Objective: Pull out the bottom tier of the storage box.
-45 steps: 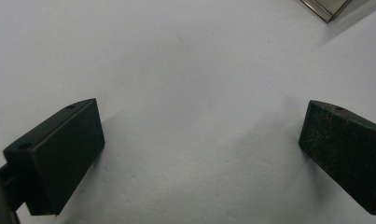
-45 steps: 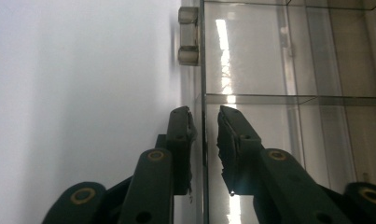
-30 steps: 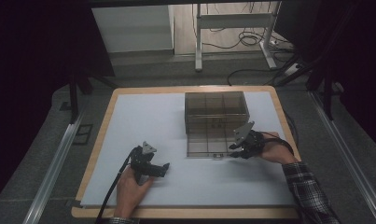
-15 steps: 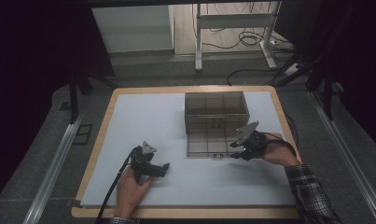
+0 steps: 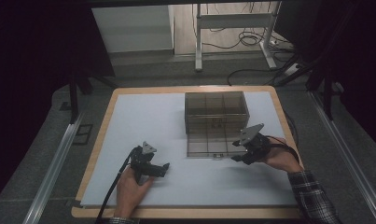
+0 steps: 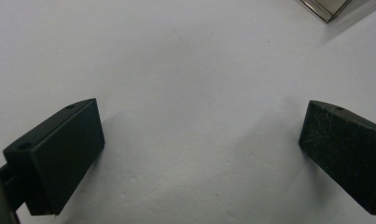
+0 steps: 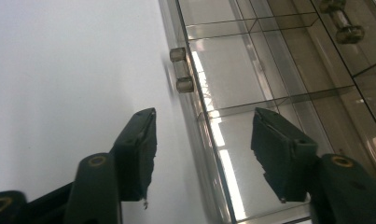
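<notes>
In the right gripper view, the right gripper [image 7: 202,154] had its jaws parted, and they had just been opening. Between them ran the front edge of the flat lid [image 7: 251,93] of the clear box, but the pads stood off it on either side, one over the white sheet [image 7: 59,70] at the lower left of the frame and one over the lid at the lower right. A small clear latch [image 7: 181,70] sat on that same edge, just above the left jaw.

In the left gripper view, the left gripper [image 6: 199,154] was released too, its jaws wide apart at the lower left and lower right with nothing but bare white sheet between them. A corner of the box lid [image 6: 328,8] showed at the upper right of that frame, well apart from the jaws.

In the high view, the right gripper [image 5: 237,157] lay at the lower right of the lid [image 5: 211,142], which was folded down flat on the sheet in front of the clear box [image 5: 216,109] with its grid of compartments. The left gripper [image 5: 163,169] rested at lower centre left, well clear of the box, with open sheet all around it. The box stood toward the upper right of the white sheet [image 5: 143,121], leaving broad free room on the left half. The sheet covered a wooden board [image 5: 104,121] whose rim showed along the edges. Beyond it lay dark grey floor, metal rails [image 5: 55,163] at both sides, table legs and loose cables [image 5: 251,39] at the top of the frame.
</notes>
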Motion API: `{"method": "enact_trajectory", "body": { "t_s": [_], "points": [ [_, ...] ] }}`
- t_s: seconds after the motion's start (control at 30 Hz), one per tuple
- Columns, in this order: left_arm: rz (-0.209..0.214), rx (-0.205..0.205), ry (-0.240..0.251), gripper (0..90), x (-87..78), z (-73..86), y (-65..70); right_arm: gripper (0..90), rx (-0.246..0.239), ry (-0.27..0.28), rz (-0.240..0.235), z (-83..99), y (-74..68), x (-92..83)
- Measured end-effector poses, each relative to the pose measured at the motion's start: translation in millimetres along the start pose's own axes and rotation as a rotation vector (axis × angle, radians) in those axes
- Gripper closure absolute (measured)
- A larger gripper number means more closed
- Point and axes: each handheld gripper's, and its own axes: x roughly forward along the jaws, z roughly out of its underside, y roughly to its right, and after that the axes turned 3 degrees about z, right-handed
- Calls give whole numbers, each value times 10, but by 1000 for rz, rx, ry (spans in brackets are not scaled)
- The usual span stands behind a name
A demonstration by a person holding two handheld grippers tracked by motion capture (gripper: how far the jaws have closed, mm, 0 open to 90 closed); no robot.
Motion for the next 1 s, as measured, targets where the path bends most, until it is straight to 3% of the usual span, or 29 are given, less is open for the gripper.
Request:
{"method": "enact_trajectory", "body": {
  "t_s": [0.43,0.7,1.0],
  "points": [
    [0,0,0,0,0,0,0,253,114,33,57,87,-49,-66],
    [0,-2,0,0,0,0,1,190,153,43,90,175,-95,-146],
    [0,0,0,0,0,0,-1,113,186,55,94,283,-164,-244]
  ]
}}
